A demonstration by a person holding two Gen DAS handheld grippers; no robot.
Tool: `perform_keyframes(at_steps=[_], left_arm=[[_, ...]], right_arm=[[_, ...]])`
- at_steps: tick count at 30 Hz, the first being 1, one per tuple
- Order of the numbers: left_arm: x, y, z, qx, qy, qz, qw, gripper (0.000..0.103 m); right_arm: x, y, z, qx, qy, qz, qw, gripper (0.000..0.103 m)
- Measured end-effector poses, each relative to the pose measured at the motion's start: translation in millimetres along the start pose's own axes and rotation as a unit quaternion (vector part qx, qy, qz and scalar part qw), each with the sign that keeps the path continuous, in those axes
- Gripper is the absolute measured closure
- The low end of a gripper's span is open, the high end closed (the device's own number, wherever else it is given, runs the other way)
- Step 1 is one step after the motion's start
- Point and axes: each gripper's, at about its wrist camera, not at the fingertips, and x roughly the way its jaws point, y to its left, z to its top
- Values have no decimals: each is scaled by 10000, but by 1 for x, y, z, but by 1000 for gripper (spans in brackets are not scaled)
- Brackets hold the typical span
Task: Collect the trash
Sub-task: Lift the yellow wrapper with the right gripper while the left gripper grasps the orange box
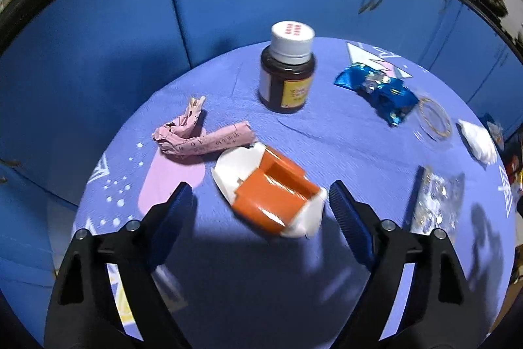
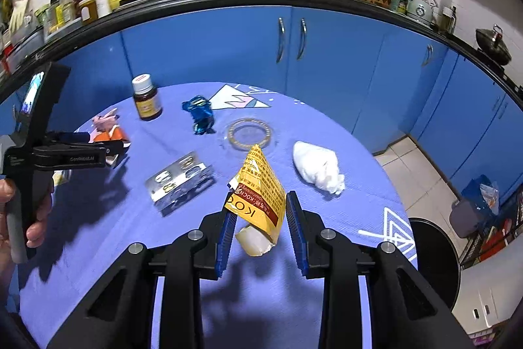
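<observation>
Blue-clothed round table [image 1: 228, 283] – orange-white carton [image 1: 268, 190] framed between wide-spread left gripper [image 1: 258, 195], long axis 10-to-4 o'clock; yellow sachet [image 2: 258, 198] pinched in right gripper [image 2: 261, 215].

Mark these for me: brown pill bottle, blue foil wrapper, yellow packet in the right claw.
brown pill bottle [image 1: 287, 80]: left wrist view, on its dark body.
blue foil wrapper [image 1: 379, 92]: left wrist view, on its crumpled middle.
yellow packet [image 2: 258, 188]: right wrist view, on its printed face.

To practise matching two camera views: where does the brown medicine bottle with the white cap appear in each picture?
Left wrist view: brown bottle stands upper centre, beyond the orange-and-white box.
Right wrist view: the bottle is small, upper left.
Shared landmark: the crumpled blue foil wrapper, to its right in both.
</observation>
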Motion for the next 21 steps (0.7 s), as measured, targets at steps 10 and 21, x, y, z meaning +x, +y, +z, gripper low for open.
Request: perform_keyframes(at_steps=[10, 21], left_arm=[[-5, 7, -11, -164, -1, -284, 9995, 69], [-52, 0, -38, -31, -284, -382, 9989, 74]], right_arm=[[-3, 2, -1, 11, -1, 89, 10000, 73], [-44, -5, -9, 40, -275, 11, 9996, 73]])
